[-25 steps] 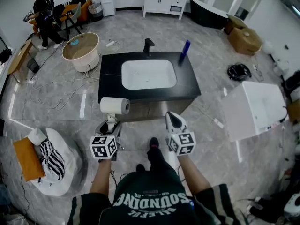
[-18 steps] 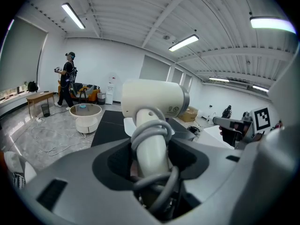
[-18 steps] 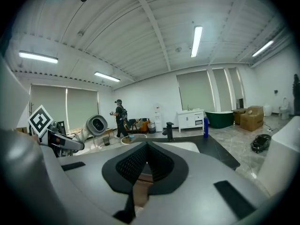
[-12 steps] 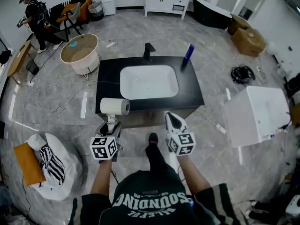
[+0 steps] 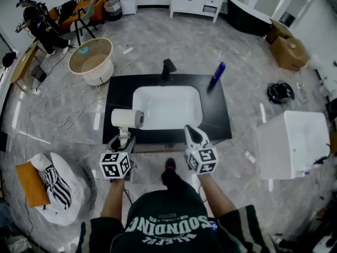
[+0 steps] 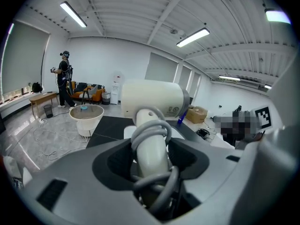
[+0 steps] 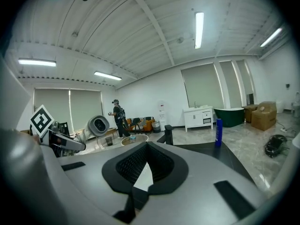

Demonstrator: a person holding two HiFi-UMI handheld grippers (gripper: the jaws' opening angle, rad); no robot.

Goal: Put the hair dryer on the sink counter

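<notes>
At left, the left gripper [image 5: 123, 140] is clamped on the handle of a white hair dryer [image 5: 127, 119]. It holds the dryer upright in the air over the near-left edge of the black sink counter [image 5: 118, 94], apparently not touching it. Further right come the white basin [image 5: 167, 107], a tap [image 5: 168, 66] and a blue bottle [image 5: 216, 74], then the empty right gripper [image 5: 192, 135], jaws pressed together. The carry looks nearly done, with lowering the dryer and letting go left to do.

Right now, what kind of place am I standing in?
Probably a studio or showroom staged with bathroom fixtures: the sink counter stands alone on open floor, a white vanity beyond it, cardboard boxes nearby.
</notes>
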